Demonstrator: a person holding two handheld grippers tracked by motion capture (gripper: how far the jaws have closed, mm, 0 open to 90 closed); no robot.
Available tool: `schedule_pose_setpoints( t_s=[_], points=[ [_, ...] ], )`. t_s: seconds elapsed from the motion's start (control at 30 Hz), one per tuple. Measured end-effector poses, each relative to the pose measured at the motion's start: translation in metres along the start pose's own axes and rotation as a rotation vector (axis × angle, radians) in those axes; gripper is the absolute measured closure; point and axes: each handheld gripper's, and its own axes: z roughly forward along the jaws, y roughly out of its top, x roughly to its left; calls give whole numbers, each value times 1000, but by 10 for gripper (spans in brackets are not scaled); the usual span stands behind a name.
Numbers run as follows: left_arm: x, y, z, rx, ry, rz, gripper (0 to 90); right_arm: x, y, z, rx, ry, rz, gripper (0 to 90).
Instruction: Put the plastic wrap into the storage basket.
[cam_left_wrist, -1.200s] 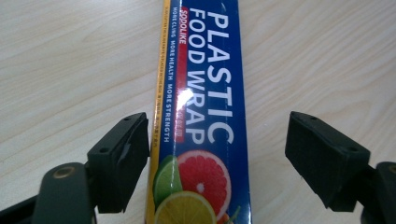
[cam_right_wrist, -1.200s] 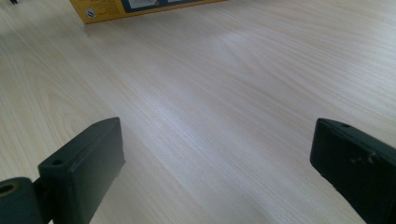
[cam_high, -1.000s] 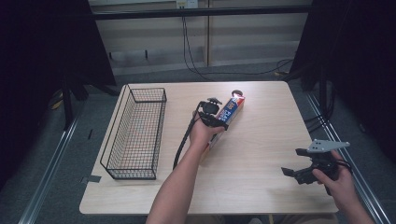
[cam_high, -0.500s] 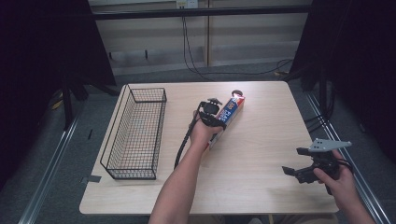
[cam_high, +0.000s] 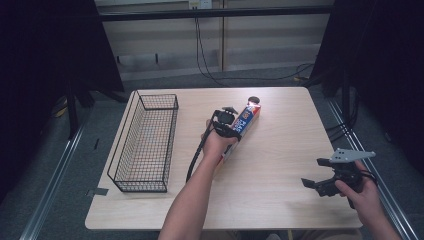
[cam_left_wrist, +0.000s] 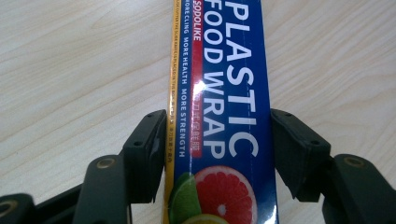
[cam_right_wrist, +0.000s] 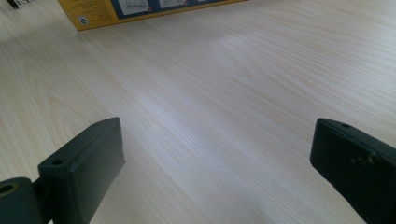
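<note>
Right gripper (cam_high: 325, 181): nearest the person, at the table's near right corner, well apart from the box. Jaws stand wide apart with bare table between them in the right gripper view. Nothing held.

Left gripper (cam_high: 231, 126): over the near half of the plastic wrap box (cam_high: 243, 126). Its jaws have just been closing and now clamp the box across its width; in the left gripper view one pad (cam_left_wrist: 148, 149) presses the yellow edge, the other the blue edge of the box (cam_left_wrist: 224, 116).

Box position: flat on the table (cam_high: 280, 150) at about its middle, to the right of the wire basket (cam_high: 145, 145) and apart from it.

Box long axis: runs from near-left to far-right, straight away from the left gripper along its line of sight. The grip sits across this axis, toward the near end.

Nearer hand: the left; the box already lies between its jaws. The right hand is well apart.

Judgement, next move: a lift and carry by the left gripper, probably leftward to the basket. The far end overhangs the grip, so the box may tilt or swing.

Basket: long axis roughly parallel to the table's left edge; no contents visible.
</note>
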Motion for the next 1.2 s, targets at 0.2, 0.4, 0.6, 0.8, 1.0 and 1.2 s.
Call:
schedule_pose_setpoints(
  t_s=[0.2,0.4,0.6,0.8,1.0,1.2],
  points=[
    [3,3,4,13,-14,0,373,2,1,1,0,4,-7,25],
    [2,7,14,36,-12,1,354,0,0,0,-4,3,2,26],
    [-5,13,16,69,39,30,410,-1,0,-3,-17,-3,0,26],
    [-10,14,12,114,46,31,423,-1,0,-4,-16,-1,5,25],
    [-9,15,2,141,47,5,428,-2,0,-4,-17,-3,4,25],
    [-4,15,-10,162,56,0,429,-2,1,-4,-24,-1,2,25]
  ],
)
